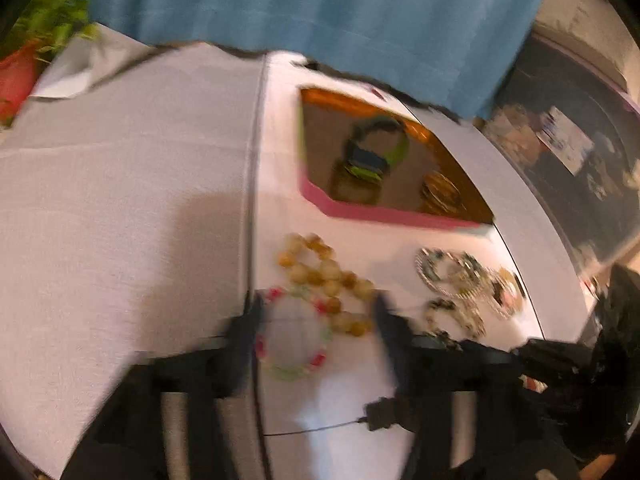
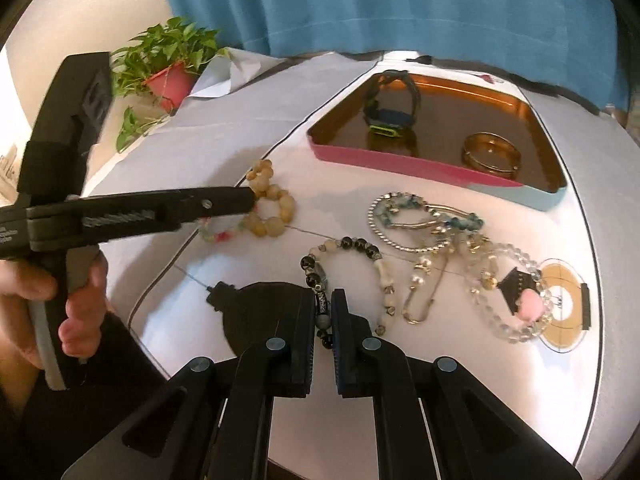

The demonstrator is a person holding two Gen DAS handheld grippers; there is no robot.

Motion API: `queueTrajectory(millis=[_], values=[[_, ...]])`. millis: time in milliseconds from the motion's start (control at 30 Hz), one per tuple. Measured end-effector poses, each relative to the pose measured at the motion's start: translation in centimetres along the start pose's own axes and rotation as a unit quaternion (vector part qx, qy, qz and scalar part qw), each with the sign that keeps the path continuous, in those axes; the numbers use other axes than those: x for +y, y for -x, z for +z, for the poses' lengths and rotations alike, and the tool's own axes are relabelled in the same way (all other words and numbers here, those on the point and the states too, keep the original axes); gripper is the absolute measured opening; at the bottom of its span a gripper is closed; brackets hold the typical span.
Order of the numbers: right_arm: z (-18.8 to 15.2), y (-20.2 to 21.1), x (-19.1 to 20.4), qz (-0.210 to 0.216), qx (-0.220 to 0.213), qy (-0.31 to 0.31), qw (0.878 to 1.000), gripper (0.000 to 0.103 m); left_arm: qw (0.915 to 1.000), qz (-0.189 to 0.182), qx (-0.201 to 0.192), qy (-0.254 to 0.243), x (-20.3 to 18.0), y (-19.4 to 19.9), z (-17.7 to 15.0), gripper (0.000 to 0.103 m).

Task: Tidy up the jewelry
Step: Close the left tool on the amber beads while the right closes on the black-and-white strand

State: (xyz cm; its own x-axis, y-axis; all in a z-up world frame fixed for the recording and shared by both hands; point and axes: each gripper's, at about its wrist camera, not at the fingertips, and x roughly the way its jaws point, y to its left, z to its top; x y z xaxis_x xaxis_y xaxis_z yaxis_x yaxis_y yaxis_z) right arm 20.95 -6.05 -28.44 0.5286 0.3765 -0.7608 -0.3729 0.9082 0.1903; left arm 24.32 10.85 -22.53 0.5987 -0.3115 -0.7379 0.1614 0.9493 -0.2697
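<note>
In the blurred left wrist view my left gripper [image 1: 318,304] stands open, its fingers on either side of a pastel bead bracelet [image 1: 294,336] that lies on the white table. An amber bead bracelet [image 1: 320,276] lies just beyond it. In the right wrist view my right gripper [image 2: 324,304] is shut on a black-and-cream bead bracelet [image 2: 360,248], pinching its near end. The left gripper [image 2: 250,200] shows there from the side, over the amber bracelet [image 2: 276,208] and the pastel bracelet [image 2: 220,235]. A pink-rimmed tray [image 2: 400,164] holds a watch [image 2: 392,116] and gold bangles [image 2: 492,156].
A tangle of silver chains [image 2: 420,224] and a clear bead bracelet with a pink charm [image 2: 516,308] lie right of my right gripper. A potted plant [image 2: 168,68] stands at the back left by a blue curtain [image 2: 380,4]. A hand [image 2: 76,300] grips the left tool's handle.
</note>
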Motion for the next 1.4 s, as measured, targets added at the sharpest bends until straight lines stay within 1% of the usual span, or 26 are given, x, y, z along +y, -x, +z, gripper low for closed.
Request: queueTrajectory(millis=[100,167,233,267,300,367,467,500,533,600,633,700,733,767,800,833,900,967,1033,1100,1133,1167,1200,1233,1300,1400], values=[[0.1,0.0,-0.1,-0.004,-0.001,-0.008,1.000,0.010,0.9991,0.035,-0.024,0.005,0.9,1.0,0.3,0.094],[0.0,0.1,-0.2,-0.006,-0.002,-0.009,1.000,0.010,0.9980,0.046,-0.030,0.032,2.1,1.5,0.4,0.099],[0.0,0.1,0.0,-0.009,-0.003,-0.006,1.000,0.010,0.9977,0.048,-0.026,0.039,2.6,1.4,0.5,0.102],[0.0,0.2,0.0,-0.009,-0.003,-0.003,1.000,0.010,0.9964,0.071,-0.021,0.041,2.6,1.2,0.4,0.102],[0.0,0.2,0.0,-0.010,-0.004,-0.001,1.000,0.010,0.9949,0.094,-0.018,0.032,2.3,1.1,0.3,0.102],[-0.1,0.2,0.0,-0.012,-0.006,0.003,1.000,0.010,0.9927,0.118,-0.020,-0.009,1.2,0.8,0.1,0.102],[-0.1,0.2,0.1,-0.020,-0.009,0.002,1.000,0.010,0.9949,0.090,-0.022,-0.040,-0.1,0.8,0.3,0.102],[0.0,0.2,0.0,-0.026,-0.009,0.000,1.000,0.010,0.9946,0.089,-0.022,-0.050,-0.4,0.7,0.3,0.102],[-0.1,0.2,0.1,-0.032,-0.009,-0.003,0.999,0.011,0.9936,0.096,-0.018,-0.058,-0.7,0.3,0.5,0.102],[0.0,0.3,-0.1,-0.030,-0.011,-0.010,0.999,0.016,0.9931,0.099,-0.015,-0.061,-1.0,-0.1,0.8,0.102],[0.0,0.4,-0.2,-0.027,-0.012,-0.010,1.000,0.021,0.9927,0.099,-0.021,-0.066,-1.3,-0.1,0.9,0.102],[0.0,0.4,0.0,-0.031,-0.015,-0.002,0.999,0.035,0.9914,0.097,-0.034,-0.081,-1.6,0.1,1.0,0.102],[0.0,0.4,0.1,-0.032,-0.015,0.001,0.999,0.047,0.9918,0.083,-0.037,-0.089,-1.7,-0.1,1.0,0.102],[0.0,0.4,0.2,-0.027,-0.016,0.005,0.999,0.055,0.9932,0.057,-0.038,-0.094,-1.7,-0.2,1.0,0.102],[0.0,0.3,0.3,-0.026,-0.016,0.007,1.000,0.056,0.9948,0.034,-0.032,-0.090,-1.7,-0.5,1.1,0.099],[0.1,0.2,0.4,-0.029,-0.017,0.012,0.999,0.056,0.9957,0.028,-0.023,-0.085,-1.7,-0.8,1.2,0.095],[0.1,0.0,0.7,-0.038,-0.016,0.026,0.999,0.057,0.9952,0.031,-0.010,-0.092,-2.1,-1.8,1.4,0.066],[0.2,-0.3,0.9,-0.049,-0.016,0.037,0.998,0.057,0.9937,0.036,0.000,-0.106,-2.7,-2.6,1.4,0.055],[0.3,-0.5,1.0,-0.053,-0.017,0.044,0.997,0.057,0.9893,0.047,0.010,-0.138,-3.7,-3.6,1.3,0.045],[0.4,-0.6,1.0,-0.056,-0.018,0.052,0.997,0.056,0.9862,0.063,0.012,-0.153,-4.3,-4.1,1.3,0.026],[0.5,-0.7,1.1,-0.058,-0.018,0.057,0.997,0.054,0.9864,0.063,0.014,-0.151,-4.3,-4.2,1.3,0.020],[0.5,-0.8,1.1,-0.061,-0.019,0.062,0.996,0.045,0.9876,0.058,0.016,-0.145,-4.1,-4.2,1.3,0.011],[0.6,-0.8,1.0,-0.066,-0.021,0.065,0.996,0.036,0.9885,0.056,0.017,-0.140,-3.9,-4.1,1.3,0.011],[0.6,-0.7,0.9,-0.063,-0.023,0.065,0.996,0.007,0.9890,0.055,0.017,-0.136,-3.7,-4.0,1.3,0.011],[0.7,-0.6,0.2,-0.027,-0.022,0.055,0.998,0.008,0.9916,0.039,0.014,-0.123,-3.4,-3.5,1.5,0.011],[0.3,0.1,-0.1,-0.015,-0.023,0.057,0.998,0.008,0.9953,-0.020,-0.010,-0.095,-3.2,-1.3,1.5,0.011]])
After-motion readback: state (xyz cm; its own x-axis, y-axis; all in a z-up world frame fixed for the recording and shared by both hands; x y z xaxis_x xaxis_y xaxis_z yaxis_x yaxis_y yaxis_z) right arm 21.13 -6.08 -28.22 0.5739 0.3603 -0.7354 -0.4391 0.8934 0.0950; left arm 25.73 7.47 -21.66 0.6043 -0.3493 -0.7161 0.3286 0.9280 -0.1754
